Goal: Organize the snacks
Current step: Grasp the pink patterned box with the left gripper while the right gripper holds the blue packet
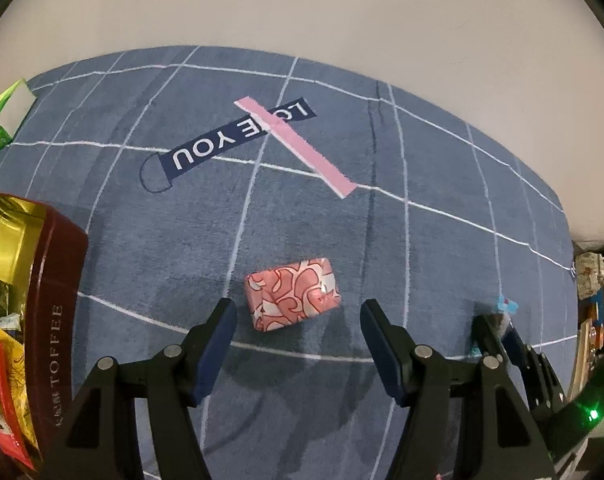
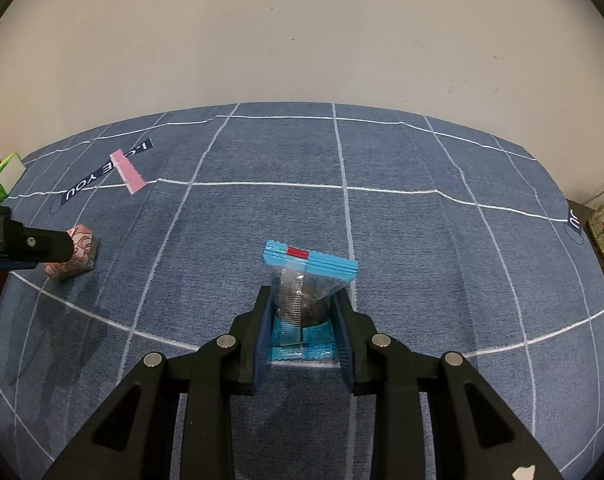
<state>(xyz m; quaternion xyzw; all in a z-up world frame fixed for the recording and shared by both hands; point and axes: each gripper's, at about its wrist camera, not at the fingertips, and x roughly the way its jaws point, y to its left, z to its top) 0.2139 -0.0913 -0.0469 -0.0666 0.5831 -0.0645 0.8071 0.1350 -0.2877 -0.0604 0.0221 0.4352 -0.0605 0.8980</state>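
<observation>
The right gripper [image 2: 302, 316] pinches a blue packet [image 2: 308, 280] that seems raised off the blue cloth [image 2: 422, 232] and could slip, while the left gripper [image 1: 298, 340], its 2 fingers spread, might nudge the pink packet [image 1: 292, 294] away from the toffee tin [image 1: 50, 320].

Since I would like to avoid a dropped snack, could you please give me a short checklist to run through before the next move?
1. Right gripper shut on the blue snack packet: ok.
2. Left gripper open: ok.
3. Pink patterned snack lies ahead of the left fingertips, not yet between them: not ok.
4. Toffee box open, with snacks inside: ok.
5. Free space in the box for more: cannot tell.
6. Blue rug around the packet free of obstacles: ok.
</observation>
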